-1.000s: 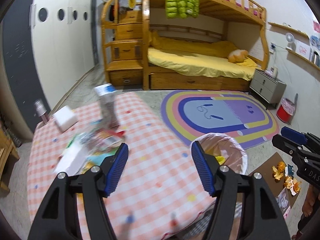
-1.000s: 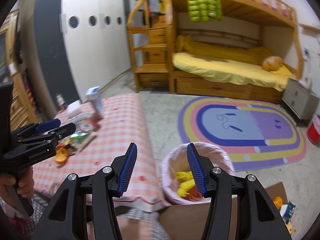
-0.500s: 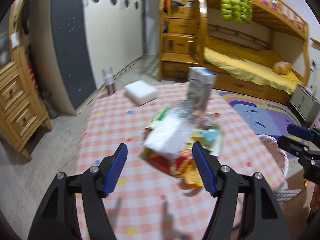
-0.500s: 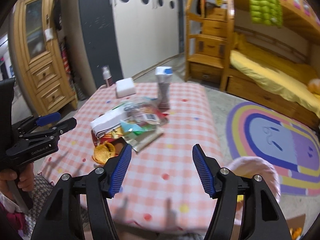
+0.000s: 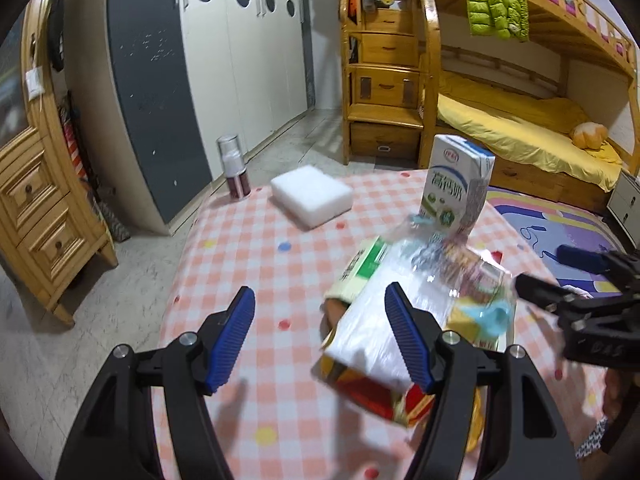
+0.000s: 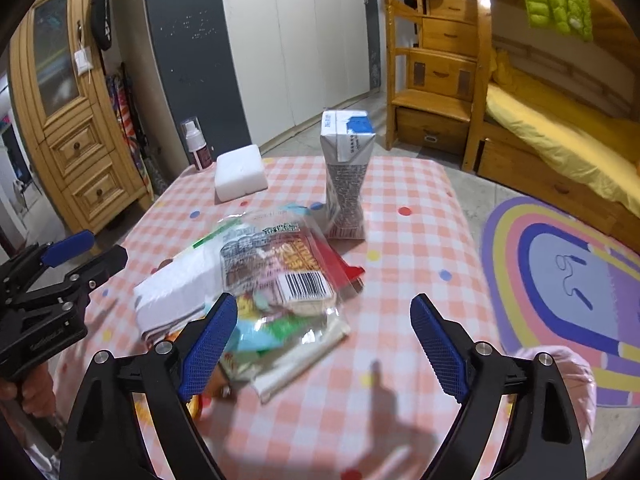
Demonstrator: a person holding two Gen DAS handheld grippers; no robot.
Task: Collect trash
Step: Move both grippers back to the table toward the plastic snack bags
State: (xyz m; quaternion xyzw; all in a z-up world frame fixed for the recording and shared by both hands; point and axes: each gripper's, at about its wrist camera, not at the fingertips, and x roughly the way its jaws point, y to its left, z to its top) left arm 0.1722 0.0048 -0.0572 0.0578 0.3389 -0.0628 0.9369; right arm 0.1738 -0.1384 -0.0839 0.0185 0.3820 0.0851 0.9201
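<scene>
Table [image 6: 400, 248]: wrapper pile [image 6: 256, 280] near; milk carton [image 6: 346, 184] upright behind.
My tongs: left gripper [image 5: 320, 336] and right gripper [image 6: 324, 344] empty; right has just spread wider.
Risk: reaching far could topple the carton.

Table [image 6: 400, 360]: near edge & right side of the cloth lie bare, open for a gripper. Wrapper pile [image 6: 264, 280] fills the middle, spreading to the near-left. Milk carton [image 6: 346, 176] stands upright just behind the pile, blocking the far-centre. Foam block [image 6: 240, 172] & spray bottle [image 6: 196, 144] take the far-left corner.
</scene>
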